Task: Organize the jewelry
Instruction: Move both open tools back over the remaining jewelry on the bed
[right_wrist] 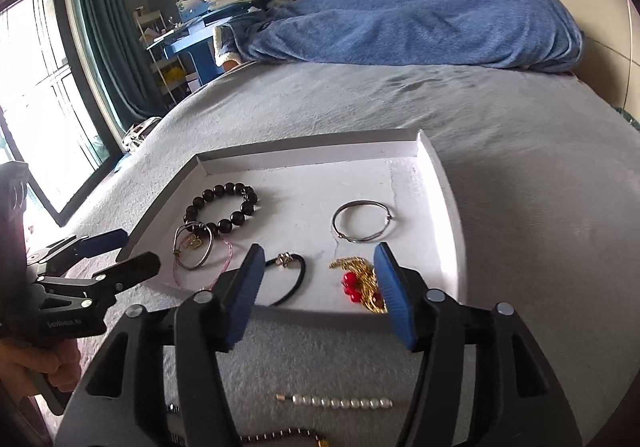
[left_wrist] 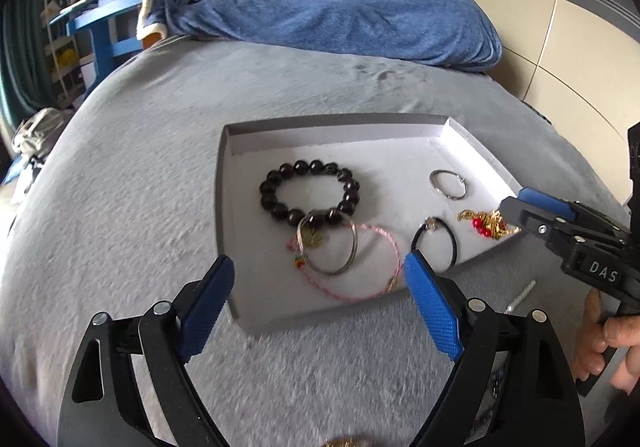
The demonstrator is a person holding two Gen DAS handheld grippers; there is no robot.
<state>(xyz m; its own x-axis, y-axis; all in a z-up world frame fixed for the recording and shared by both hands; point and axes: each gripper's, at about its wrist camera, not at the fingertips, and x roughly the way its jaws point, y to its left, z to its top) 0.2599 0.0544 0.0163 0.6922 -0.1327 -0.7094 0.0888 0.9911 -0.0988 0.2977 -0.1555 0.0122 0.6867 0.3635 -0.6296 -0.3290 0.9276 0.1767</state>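
A white tray point(left_wrist: 232, 175) point(right_wrist: 448, 207) lies on the grey bed. In it are a black bead bracelet point(left_wrist: 308, 191) point(right_wrist: 220, 207), a silver bangle with a gold charm point(left_wrist: 328, 243) point(right_wrist: 194, 245) over a pink cord bracelet point(left_wrist: 360, 267), a thin silver ring bangle point(left_wrist: 449, 185) point(right_wrist: 362, 221), a black hair tie point(left_wrist: 436, 243) point(right_wrist: 290, 277) and a gold chain with red beads point(left_wrist: 486, 227) point(right_wrist: 358, 279). My left gripper point(left_wrist: 320, 287) is open and empty above the tray's near edge. My right gripper point(right_wrist: 318, 283) is open and empty over the tray's near right part.
A string of pearls point(right_wrist: 340, 403) and a dark bead strand point(right_wrist: 280, 439) lie on the bed in front of the tray. A blue blanket point(left_wrist: 340, 15) lies at the bed's far end. A blue desk with books point(right_wrist: 216, 7) stands at far left.
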